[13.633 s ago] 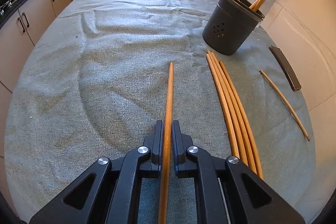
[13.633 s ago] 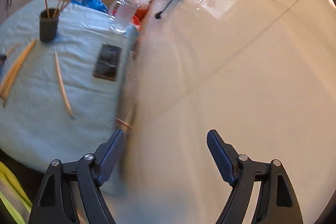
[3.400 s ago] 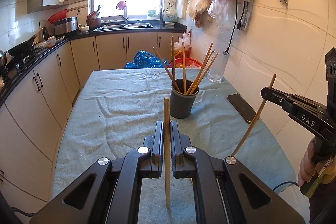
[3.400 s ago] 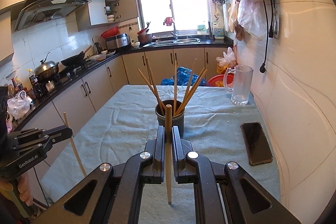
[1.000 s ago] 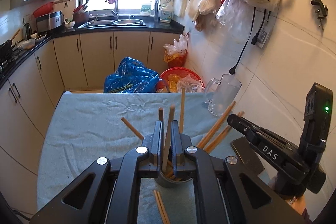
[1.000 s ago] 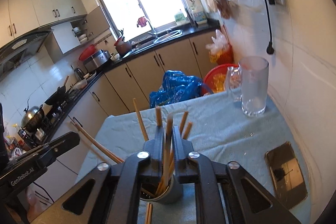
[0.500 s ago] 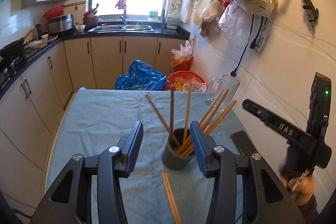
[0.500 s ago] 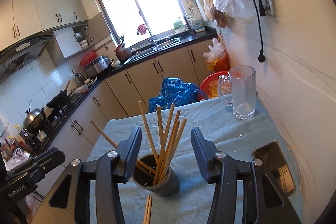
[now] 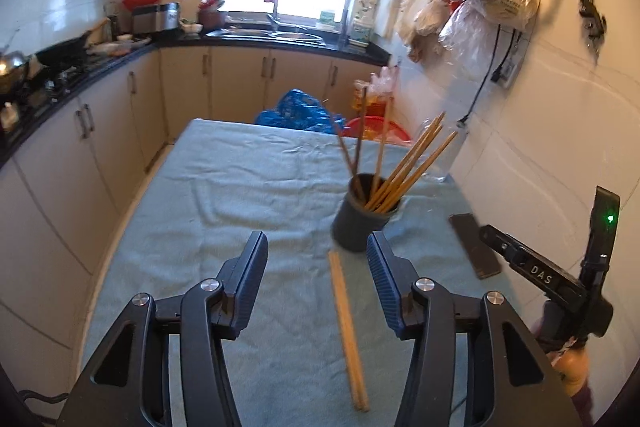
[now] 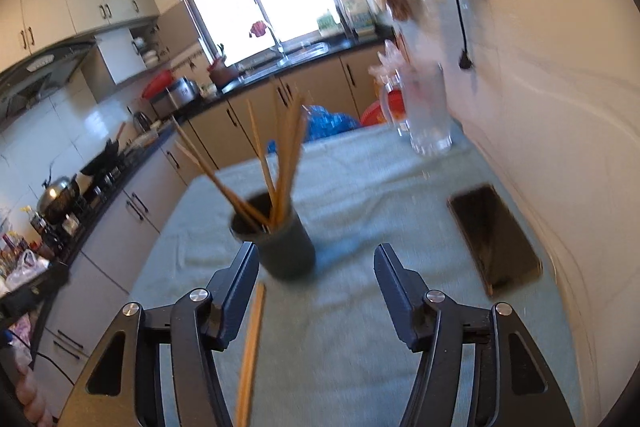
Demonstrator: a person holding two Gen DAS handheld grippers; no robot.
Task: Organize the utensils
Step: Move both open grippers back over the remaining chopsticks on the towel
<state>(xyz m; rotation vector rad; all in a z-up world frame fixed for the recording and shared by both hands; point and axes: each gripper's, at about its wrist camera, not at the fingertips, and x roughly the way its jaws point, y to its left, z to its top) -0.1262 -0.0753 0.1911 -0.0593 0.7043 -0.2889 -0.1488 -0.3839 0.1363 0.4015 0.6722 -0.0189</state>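
Both claws, left (image 9: 316, 271) and right (image 10: 316, 283), had just been opening, empty; I judged the chopstick pair (image 9: 347, 331) lying between the left jaws, short of the holder (image 9: 362, 215), best pinched mid-length.

Holder (image 9: 362, 223) upright on tabletop (image 9: 224, 195), chopsticks (image 9: 404, 167) standing in it. Two loose chopsticks (image 9: 347, 331) flat on tabletop, just before holder. Phone (image 9: 474, 245) right of holder, near wall. Glass jug (image 10: 428, 111) behind phone.
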